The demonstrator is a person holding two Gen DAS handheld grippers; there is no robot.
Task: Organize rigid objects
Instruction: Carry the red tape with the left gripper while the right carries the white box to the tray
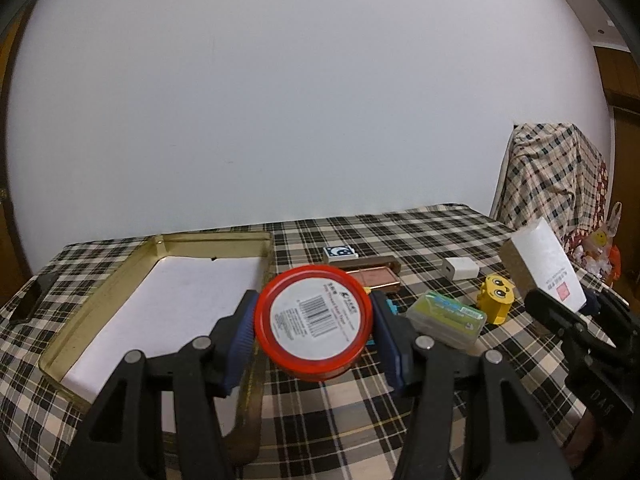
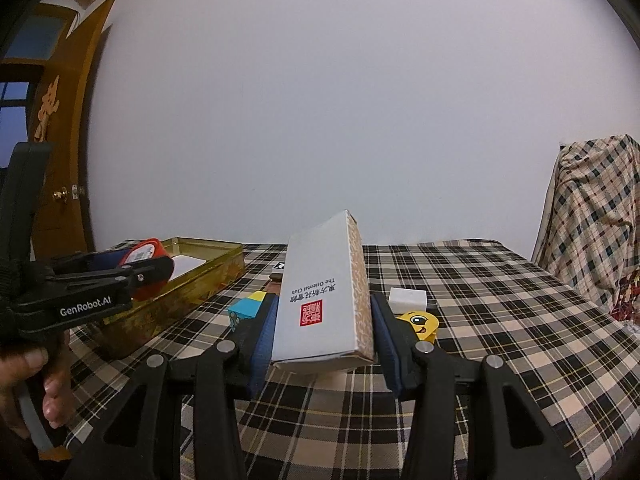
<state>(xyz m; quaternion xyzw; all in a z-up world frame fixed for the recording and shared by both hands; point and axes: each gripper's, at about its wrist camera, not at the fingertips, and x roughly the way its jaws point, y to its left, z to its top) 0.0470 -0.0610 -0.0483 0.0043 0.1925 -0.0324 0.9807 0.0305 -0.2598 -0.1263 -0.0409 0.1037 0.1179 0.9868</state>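
Left claw [image 1: 314,330]: mine, clamped on red round tin [image 1: 314,316], held above bench [image 1: 420,236]. Gold tray [image 1: 100,308] lies just left and ahead of it; nearer this claw. Right claw [image 2: 324,338]: clamped on white carton [image 2: 320,292], long axis pointing away, tray far left.

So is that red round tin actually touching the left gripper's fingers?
Touching. The left wrist view shows the red round tin pinched in the left gripper, both blue pads pressed against its rim.
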